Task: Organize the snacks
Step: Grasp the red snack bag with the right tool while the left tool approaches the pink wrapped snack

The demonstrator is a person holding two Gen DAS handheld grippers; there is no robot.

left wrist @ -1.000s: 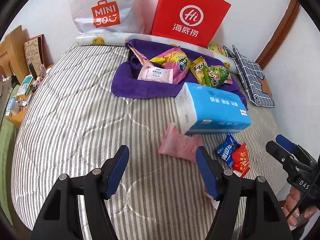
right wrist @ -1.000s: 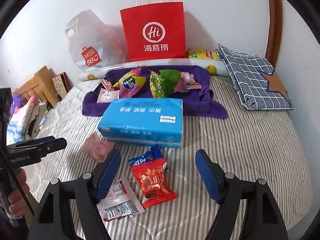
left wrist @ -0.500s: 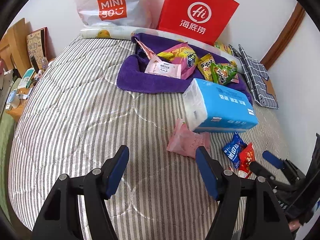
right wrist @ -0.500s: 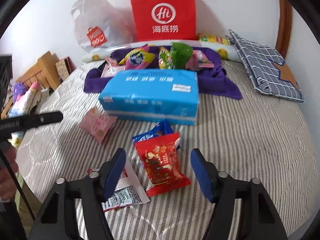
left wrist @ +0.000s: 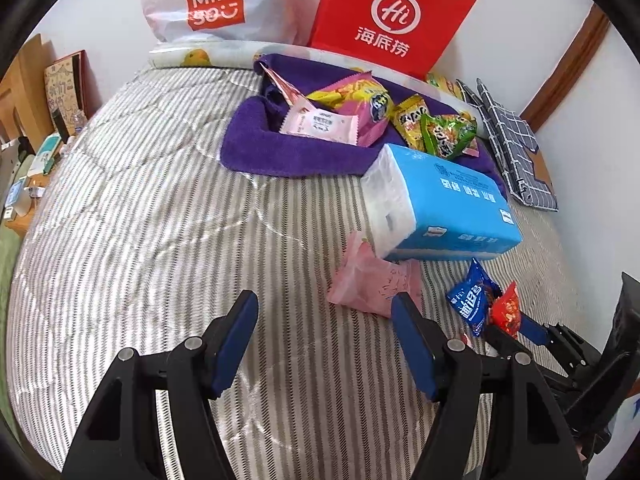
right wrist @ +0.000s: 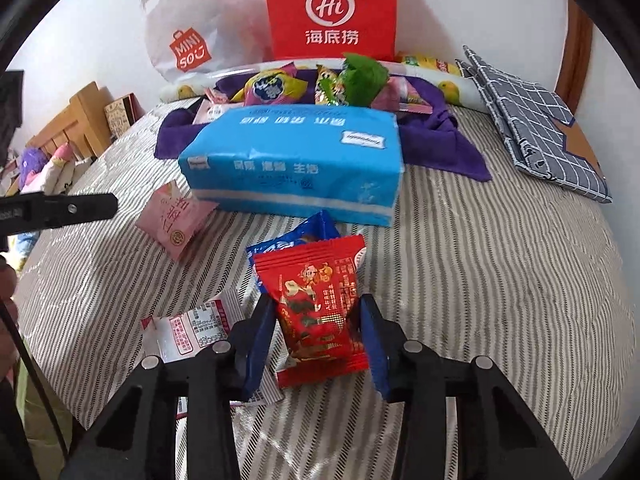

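Note:
On the striped bed, my right gripper (right wrist: 316, 308) is shut on a red snack packet (right wrist: 316, 276), its pads pressing both sides. A blue packet (right wrist: 308, 232) lies just behind it, and a white and red packet (right wrist: 192, 330) lies to its left. A pink packet (right wrist: 176, 216) leans against the blue tissue pack (right wrist: 296, 160). Further back, a purple towel (right wrist: 452, 148) holds several snack bags. My left gripper (left wrist: 324, 304) hovers open over bare bedding, with the pink packet (left wrist: 372, 284) just beyond its right finger. In the left wrist view, the right gripper (left wrist: 516, 328) sits at the red packet (left wrist: 506, 312).
A red paper bag (right wrist: 332, 12) and a white plastic bag (right wrist: 188, 36) stand against the wall behind the towel. A folded checked cloth (right wrist: 536, 124) lies at the back right. Wooden furniture (right wrist: 76, 120) borders the bed's left side.
My right gripper has come down over the red packet and its jaws have closed on it. The left gripper has barely moved and stays open.

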